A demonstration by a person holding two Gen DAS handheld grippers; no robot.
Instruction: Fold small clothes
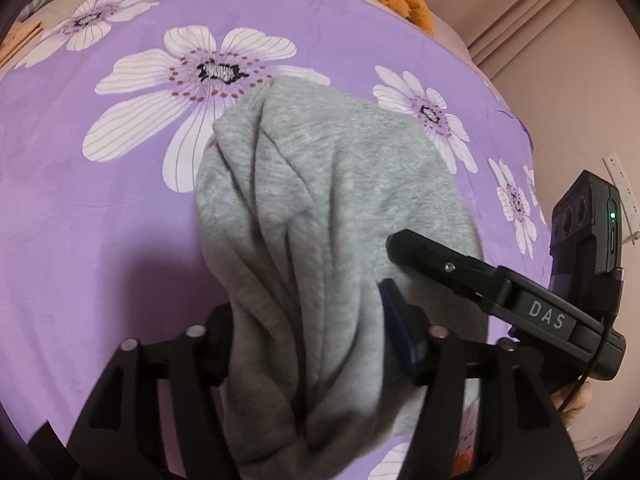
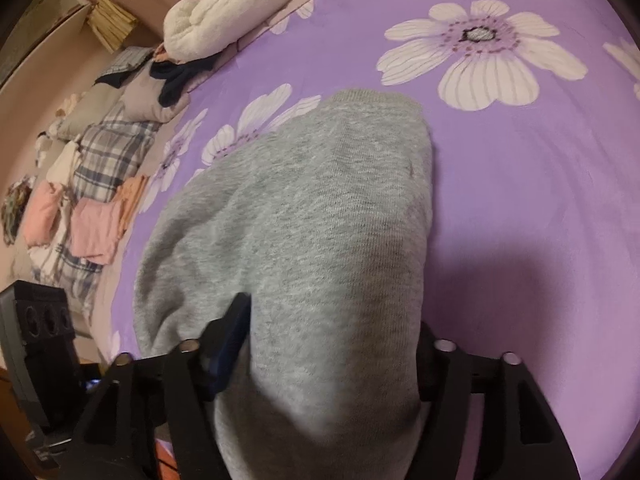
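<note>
A grey knitted garment (image 1: 320, 180) lies bunched lengthwise on the purple flowered bedsheet (image 1: 100, 220). Its near end rises between the jaws of my left gripper (image 1: 308, 312), which stand apart; the blue pad (image 1: 394, 312) on the right finger shows bare beside the cloth. In the right wrist view the same garment (image 2: 320, 200) runs from its ribbed hem at the far end down between the spread fingers of my right gripper (image 2: 332, 320), whose left blue pad (image 2: 232, 336) is uncovered. The right gripper's black finger (image 1: 404, 248) rests over the garment's right edge in the left wrist view.
A cream fluffy blanket (image 2: 240, 8) lies at the head of the bedsheet (image 2: 520, 200). Folded pink clothes (image 2: 96, 232) and plaid clothes (image 2: 112, 152) are stacked along the far left side. An orange plush thing (image 1: 408, 0) sits at the bed's far corner. A pink wall with a power strip (image 1: 624, 192) is at the right.
</note>
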